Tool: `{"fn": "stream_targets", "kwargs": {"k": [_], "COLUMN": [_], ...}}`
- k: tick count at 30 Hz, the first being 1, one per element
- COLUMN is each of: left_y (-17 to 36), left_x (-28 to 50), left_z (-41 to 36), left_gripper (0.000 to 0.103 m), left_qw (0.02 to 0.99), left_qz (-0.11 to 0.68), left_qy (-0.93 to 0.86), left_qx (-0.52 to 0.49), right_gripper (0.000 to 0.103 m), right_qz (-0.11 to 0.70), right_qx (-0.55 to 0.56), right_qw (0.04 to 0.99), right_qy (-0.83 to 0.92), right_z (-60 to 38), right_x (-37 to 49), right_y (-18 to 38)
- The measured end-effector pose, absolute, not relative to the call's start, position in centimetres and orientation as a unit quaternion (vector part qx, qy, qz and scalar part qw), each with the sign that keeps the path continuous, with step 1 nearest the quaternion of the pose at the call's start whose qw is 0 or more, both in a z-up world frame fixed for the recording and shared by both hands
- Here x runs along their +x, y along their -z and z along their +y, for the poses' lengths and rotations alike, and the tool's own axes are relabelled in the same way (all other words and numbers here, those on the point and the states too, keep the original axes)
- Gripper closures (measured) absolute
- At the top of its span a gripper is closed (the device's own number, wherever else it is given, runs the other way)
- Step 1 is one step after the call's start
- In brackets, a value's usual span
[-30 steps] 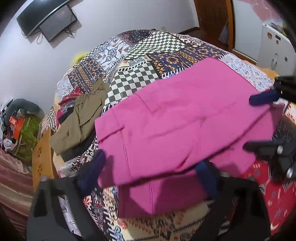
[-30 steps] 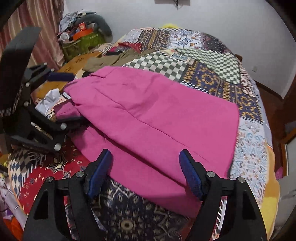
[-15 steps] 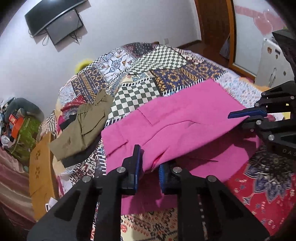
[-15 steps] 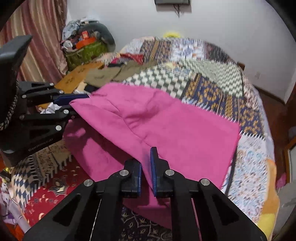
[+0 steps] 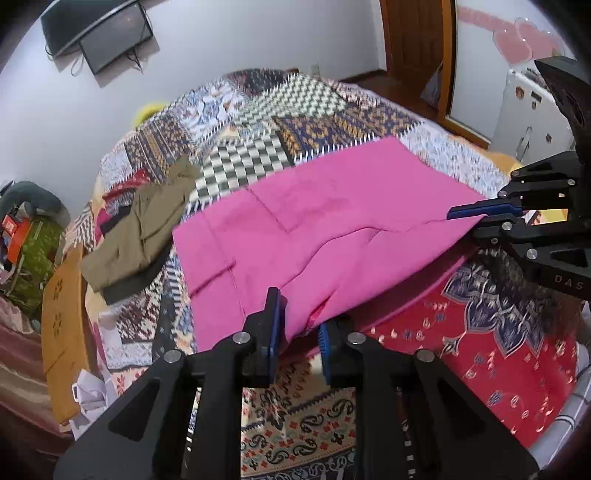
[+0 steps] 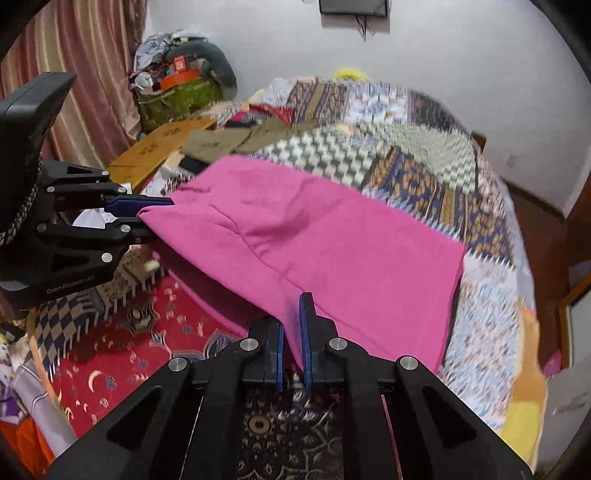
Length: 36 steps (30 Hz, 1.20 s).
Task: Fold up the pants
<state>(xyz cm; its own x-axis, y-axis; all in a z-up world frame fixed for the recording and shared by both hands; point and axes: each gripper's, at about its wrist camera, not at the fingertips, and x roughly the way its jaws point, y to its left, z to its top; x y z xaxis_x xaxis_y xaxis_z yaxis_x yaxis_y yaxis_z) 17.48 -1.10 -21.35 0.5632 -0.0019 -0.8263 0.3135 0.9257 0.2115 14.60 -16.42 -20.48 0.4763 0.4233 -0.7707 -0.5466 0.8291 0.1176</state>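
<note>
Pink edge, nearest: the near hem of the pink pants (image 5: 332, 229) is lifted off the patchwork bedspread (image 5: 280, 147), with a lower layer of the same cloth still lying flat beneath it.
Left gripper: left gripper (image 5: 297, 332) has a bunch of the near edge between its blue pads; the jaws stand narrow and are easing open a touch, yet the pads press on the cloth.
Right gripper: right gripper (image 6: 291, 339) is clamped almost fully together on a thin pinch of the same edge, further along toward the leg end.
Each seen from the other: in the left view the right gripper comes in from the right edge, in the right view the left one from the left edge, both level with the raised hem.
Pants, position: spread lengthwise across the middle of the bed, waist toward the left gripper's side, far edge flat on the checked patch.
Done so far, by my reading: the legs look already laid one on the other, and both corners of the near edge are secured.
Left to do, by my reading: carry the raised edge over to the far side, lay it down, smooth it; perhaps a further fold after that.
Beyond the pants: an olive garment (image 5: 144, 229) lies near the bed's left edge, apart from the pink cloth.
Farthest: a wall screen (image 5: 99, 33) hangs on the white wall.
</note>
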Motion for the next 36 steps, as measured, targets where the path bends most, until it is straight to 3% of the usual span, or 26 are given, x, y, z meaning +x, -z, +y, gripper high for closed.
{"fn": "stream_targets", "kwargs": {"k": [5,8,21,28,31,33,36], "left_y": [21.4,20.4,14.4,18.3,21.1,22.8,22.7], "left_x": [16.3,15.5,18.1,20.6,20.9,20.5,19.7], "left_z": [-0.1,1.1,5.1,3.7,3.0,3.2,4.1], "left_gripper": [0.070,0.068,0.067,0.067,0.067,0.060,0.058], "left_qw": [0.861,0.862,0.899,0.868,0.855,0.854,0.859], "left_qz": [0.479,0.483,0.434,0.489,0.513,0.513,0.504], "left_qy": [0.094,0.101,0.050,0.085,0.070,0.066,0.069], "left_qx": [0.141,0.116,0.023,-0.012,0.030,0.053,0.049], "right_gripper": [0.091,0.082,0.072,0.069,0.069,0.069,0.069], "right_qz": [0.448,0.453,0.429,0.449,0.472,0.484,0.476], "right_qx": [-0.067,-0.050,0.046,0.048,0.034,0.010,-0.018], "right_qw": [0.848,0.848,0.859,0.850,0.836,0.831,0.836], "right_qy": [-0.275,-0.270,-0.276,-0.272,-0.276,-0.275,-0.274], "right_z": [-16.8,-17.8,-17.7,-15.0,-14.4,-14.2,-14.8], "right_x": [13.8,13.2,14.9,16.5,16.7,16.5,15.9], "right_y": [21.5,20.8,17.4,19.2,20.8,21.8,22.2]}}
